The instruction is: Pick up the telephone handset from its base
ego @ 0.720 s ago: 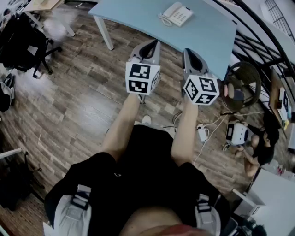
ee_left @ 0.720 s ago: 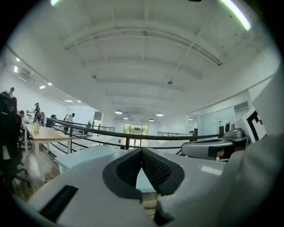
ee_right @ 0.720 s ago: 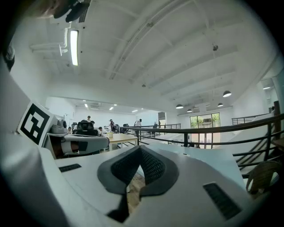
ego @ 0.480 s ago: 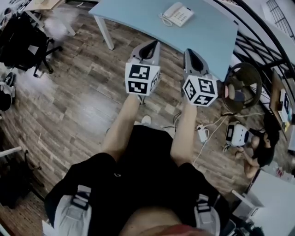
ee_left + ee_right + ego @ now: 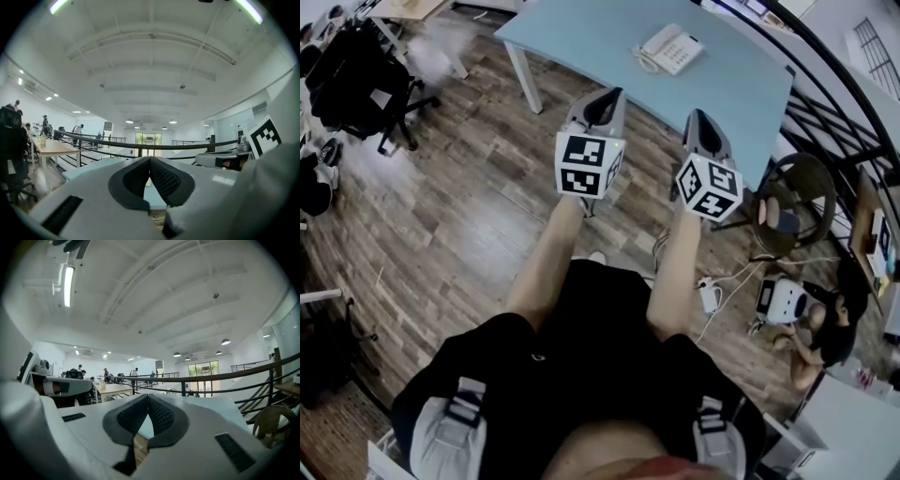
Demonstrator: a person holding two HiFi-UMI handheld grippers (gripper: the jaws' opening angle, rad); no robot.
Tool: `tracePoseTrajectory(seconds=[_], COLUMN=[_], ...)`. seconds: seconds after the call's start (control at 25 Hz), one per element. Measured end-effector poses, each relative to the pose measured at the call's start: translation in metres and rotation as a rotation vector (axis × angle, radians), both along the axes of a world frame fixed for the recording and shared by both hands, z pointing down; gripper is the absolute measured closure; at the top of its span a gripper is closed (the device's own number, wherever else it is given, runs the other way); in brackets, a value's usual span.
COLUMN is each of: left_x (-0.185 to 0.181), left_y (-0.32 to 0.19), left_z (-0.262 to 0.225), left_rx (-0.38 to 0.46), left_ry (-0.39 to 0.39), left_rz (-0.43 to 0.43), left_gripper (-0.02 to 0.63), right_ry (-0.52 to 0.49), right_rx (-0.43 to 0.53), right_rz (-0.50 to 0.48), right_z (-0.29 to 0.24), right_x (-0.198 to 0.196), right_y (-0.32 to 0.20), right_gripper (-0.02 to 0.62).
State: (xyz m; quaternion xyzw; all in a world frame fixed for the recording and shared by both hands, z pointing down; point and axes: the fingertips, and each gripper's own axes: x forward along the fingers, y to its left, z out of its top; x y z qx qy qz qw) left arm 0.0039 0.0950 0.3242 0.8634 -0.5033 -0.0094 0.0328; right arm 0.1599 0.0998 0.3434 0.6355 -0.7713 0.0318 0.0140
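A white telephone [image 5: 670, 49], its handset lying on the base, sits on the far part of a light blue table [image 5: 581, 33] in the head view. My left gripper [image 5: 602, 97] and right gripper [image 5: 701, 120] are held side by side above the wooden floor, short of the table's near edge and pointing toward it. Both are shut with nothing between the jaws. In the left gripper view the left gripper [image 5: 150, 160] has its black pads touching at the tips. The right gripper [image 5: 148, 397] looks the same in the right gripper view. Neither gripper view shows the telephone.
Black office chairs [image 5: 361, 80] stand at the left. A round chair [image 5: 792, 192] is beside the table's right end, with a black railing [image 5: 830, 103] behind. A power strip with cables [image 5: 710, 295], a small white machine [image 5: 783, 300] and a seated person [image 5: 830, 323] are on the floor at right.
The table and telephone sit a little lower and nearer in the head view. Both grippers remain shut, side by side, at about the same place in the frame.
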Motion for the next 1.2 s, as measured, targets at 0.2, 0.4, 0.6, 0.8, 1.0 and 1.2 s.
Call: tracePoseTrajectory(seconds=[0.2, 0.4, 0.6, 0.8, 1.0, 1.2], left_x=[0.005, -0.004, -0.002, 0.007, 0.024, 0.033], left_y=[-0.005, -0.013, -0.035, -0.083, -0.158, -0.247], left_z=[-0.007, -0.017, -0.021, -0.011, 0.007, 0.043], left_rx=[0.016, 0.033, 0.042, 0.035, -0.003, -0.097], left_ry=[-0.017, -0.007, -0.002, 0.004, 0.016, -0.020], left_rz=[-0.016, -0.048, -0.037, -0.013, 0.023, 0.067], left_gripper=[0.606, 0.606, 0.606, 0.606, 0.606, 0.606], right_ry=[-0.058, -0.071, -0.077, -0.072, -0.076, -0.134], right_rx=[0.023, 0.036, 0.040, 0.041, 0.032, -0.046], right_rz=[-0.048, -0.091, -0.078, -0.060, -0.026, -0.006], right_z=[-0.006, -0.011, -0.012, -0.006, 0.004, 0.043], right_x=[0.002, -0.007, -0.002, 0.010, 0.027, 0.028], right_y=[-0.016, -0.025, -0.044, -0.086, -0.150, -0.232], right_gripper=[0.600, 0.600, 0.600, 0.600, 0.600, 0.600])
